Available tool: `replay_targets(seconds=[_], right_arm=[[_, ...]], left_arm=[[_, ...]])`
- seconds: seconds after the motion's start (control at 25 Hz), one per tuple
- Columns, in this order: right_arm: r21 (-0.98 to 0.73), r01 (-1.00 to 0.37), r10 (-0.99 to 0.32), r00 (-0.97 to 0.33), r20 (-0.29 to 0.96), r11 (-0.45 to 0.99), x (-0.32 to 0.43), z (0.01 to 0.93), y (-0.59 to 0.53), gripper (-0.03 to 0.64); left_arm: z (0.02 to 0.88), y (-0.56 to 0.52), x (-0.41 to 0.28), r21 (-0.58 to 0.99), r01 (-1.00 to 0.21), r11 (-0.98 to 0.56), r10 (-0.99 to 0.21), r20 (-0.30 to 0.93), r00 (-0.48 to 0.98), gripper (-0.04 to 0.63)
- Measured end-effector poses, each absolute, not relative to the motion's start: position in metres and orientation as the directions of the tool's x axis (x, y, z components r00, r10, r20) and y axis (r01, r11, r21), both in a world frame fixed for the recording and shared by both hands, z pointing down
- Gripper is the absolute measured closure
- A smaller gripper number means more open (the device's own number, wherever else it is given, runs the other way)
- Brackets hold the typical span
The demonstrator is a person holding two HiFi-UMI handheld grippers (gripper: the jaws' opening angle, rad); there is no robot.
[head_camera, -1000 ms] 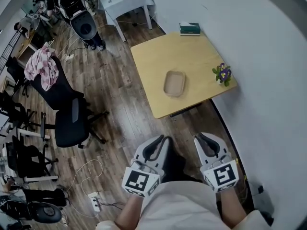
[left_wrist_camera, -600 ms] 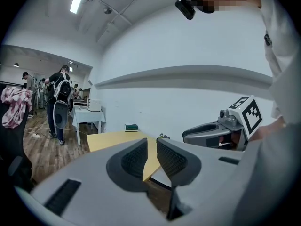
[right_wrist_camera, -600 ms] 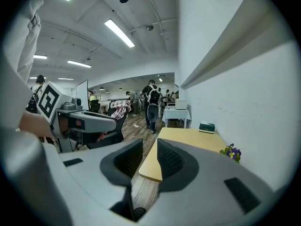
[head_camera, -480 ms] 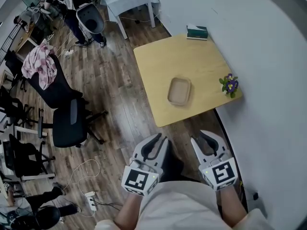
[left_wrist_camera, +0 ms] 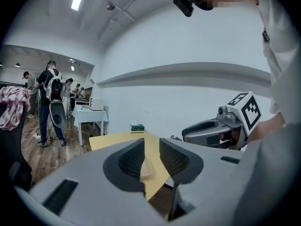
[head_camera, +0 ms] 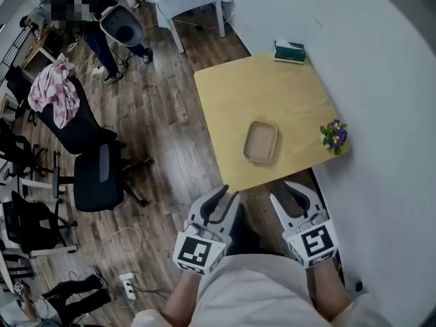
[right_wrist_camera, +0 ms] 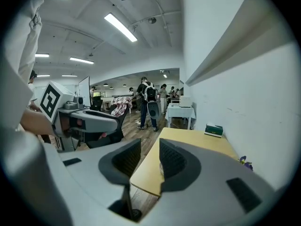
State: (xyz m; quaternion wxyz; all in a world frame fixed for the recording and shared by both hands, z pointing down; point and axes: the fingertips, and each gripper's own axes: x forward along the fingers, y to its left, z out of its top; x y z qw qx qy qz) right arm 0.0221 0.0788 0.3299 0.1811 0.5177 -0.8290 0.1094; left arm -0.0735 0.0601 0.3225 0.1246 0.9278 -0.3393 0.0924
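The left hand-held gripper (head_camera: 227, 195) and the right hand-held gripper (head_camera: 282, 192) are hovering empty, jaws narrowly parted, just short of the tabletop (head_camera: 272, 90) edge. The tan tray (head_camera: 262, 142) is lying mid-tabletop, partly hidden behind the jaws in both gripper views, and is showing nearer than a second ago.
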Motion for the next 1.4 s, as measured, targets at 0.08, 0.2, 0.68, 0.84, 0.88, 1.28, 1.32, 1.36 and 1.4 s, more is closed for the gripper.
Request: replay_targets(seconds=[0.08, 0.2, 0.68, 0.84, 0.88, 1.28, 1.32, 1.36, 1.4], right_arm=[[0.006, -0.898, -0.814, -0.397, 0.424, 0.441, 0.021, 0.334, 0.07, 0.485], [0.009, -0.899, -0.808, -0.389, 0.443, 0.438, 0.023, 0.341, 0.058, 0.477], [0.037, -0.913, -0.789, -0.331, 0.518, 0.407, 0.017, 0.384, 0.021, 0.466], [0.048, -0.917, -0.785, -0.31, 0.536, 0.395, 0.015, 0.401, 0.014, 0.466], [0.049, -0.918, -0.783, -0.306, 0.542, 0.392, 0.013, 0.405, 0.013, 0.466], [0.072, -0.92, -0.76, -0.272, 0.591, 0.384, 0.009, 0.443, 0.003, 0.471], [0.071, -0.921, -0.758, -0.27, 0.594, 0.384, 0.01, 0.448, 0.002, 0.471], [0.074, -0.921, -0.756, -0.267, 0.597, 0.383, 0.01, 0.452, 0.0, 0.471], [0.077, -0.92, -0.754, -0.264, 0.602, 0.383, 0.011, 0.456, -0.001, 0.471]], left_arm=[[0.326, 0.051, -0.074, 0.163, -0.649, -0.743, -0.603, 0.257, 0.755, 0.508], [0.328, 0.038, -0.072, 0.162, -0.638, -0.753, -0.594, 0.251, 0.764, 0.501], [0.35, -0.006, -0.079, 0.147, -0.593, -0.792, -0.546, 0.265, 0.795, 0.485], [0.348, -0.013, -0.08, 0.161, -0.579, -0.799, -0.532, 0.258, 0.806, 0.485], [0.349, -0.013, -0.081, 0.167, -0.579, -0.798, -0.531, 0.26, 0.807, 0.485], [0.381, -0.019, -0.085, 0.2, -0.573, -0.795, -0.502, 0.314, 0.806, 0.486], [0.385, -0.019, -0.085, 0.197, -0.571, -0.797, -0.498, 0.321, 0.805, 0.486], [0.386, -0.021, -0.083, 0.194, -0.569, -0.799, -0.495, 0.324, 0.806, 0.486], [0.386, -0.023, -0.082, 0.192, -0.567, -0.801, -0.493, 0.324, 0.807, 0.485]])
